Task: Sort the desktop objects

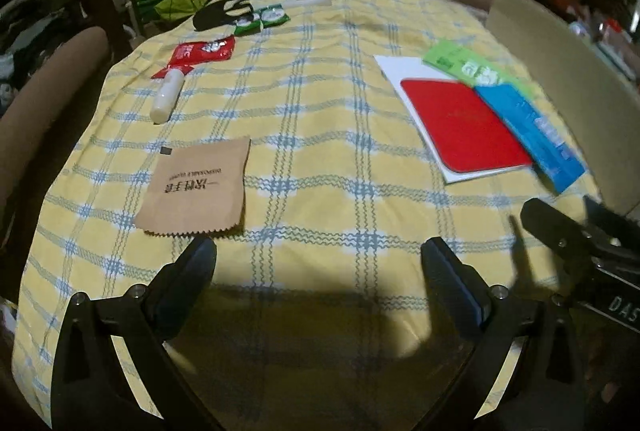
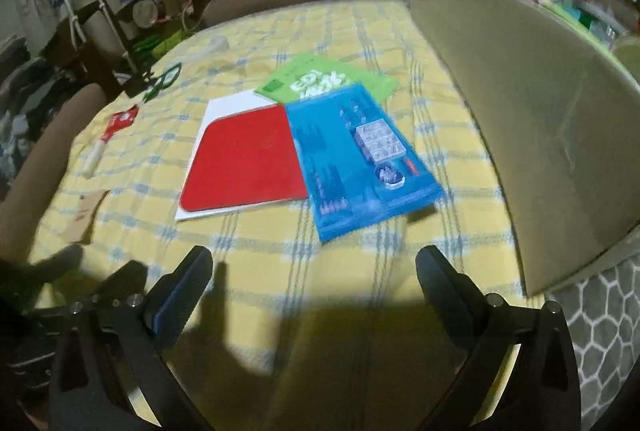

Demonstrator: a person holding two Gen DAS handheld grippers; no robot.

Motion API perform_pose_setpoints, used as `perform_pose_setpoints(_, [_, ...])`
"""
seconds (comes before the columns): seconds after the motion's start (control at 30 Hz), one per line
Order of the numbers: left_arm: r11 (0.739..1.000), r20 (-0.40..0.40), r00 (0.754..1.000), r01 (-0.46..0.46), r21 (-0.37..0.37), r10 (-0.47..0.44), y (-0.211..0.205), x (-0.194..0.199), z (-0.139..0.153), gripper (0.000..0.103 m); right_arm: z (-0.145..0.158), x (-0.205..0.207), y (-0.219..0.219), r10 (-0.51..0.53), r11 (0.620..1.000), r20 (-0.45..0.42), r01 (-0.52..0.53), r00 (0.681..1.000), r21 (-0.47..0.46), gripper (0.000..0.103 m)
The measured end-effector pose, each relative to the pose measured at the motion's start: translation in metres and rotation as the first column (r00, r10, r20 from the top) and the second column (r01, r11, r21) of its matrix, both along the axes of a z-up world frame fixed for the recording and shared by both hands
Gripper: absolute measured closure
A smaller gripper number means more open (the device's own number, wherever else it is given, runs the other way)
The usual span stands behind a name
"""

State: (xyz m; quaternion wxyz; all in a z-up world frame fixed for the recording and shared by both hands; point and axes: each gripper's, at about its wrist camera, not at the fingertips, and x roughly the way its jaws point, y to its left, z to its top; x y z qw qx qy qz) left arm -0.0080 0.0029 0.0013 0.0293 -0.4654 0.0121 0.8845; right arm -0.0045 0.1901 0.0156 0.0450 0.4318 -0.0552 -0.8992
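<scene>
Left hand-held gripper (image 1: 318, 251) agape; tablecloth (image 1: 320, 135) bare ahead

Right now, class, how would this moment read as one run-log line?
left hand-held gripper: open, empty | right hand-held gripper: open, empty | red pad: on white sheet | blue packet: overlaps pad | brown packet: untouched

Checked tablecloth (image 1: 320, 135): brown pouch (image 1: 196, 187), white sheet (image 2: 224, 111), snack packets (image 1: 200, 53)

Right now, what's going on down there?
Left tongs open, empty. Right tongs open, empty. Blue packet ahead, overlapping red pad. Nothing blocking.
</scene>
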Motion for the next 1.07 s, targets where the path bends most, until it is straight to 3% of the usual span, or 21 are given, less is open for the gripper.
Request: perform_pose_setpoints(1.07, [1.000,-0.002,1.000,0.000,-0.009,0.000,-0.0025,-0.0007,-0.0002,0.000,-0.0002,0.0008,0.0014,-0.001,1.000,0.002,0.001,1.000,0.009,0.000])
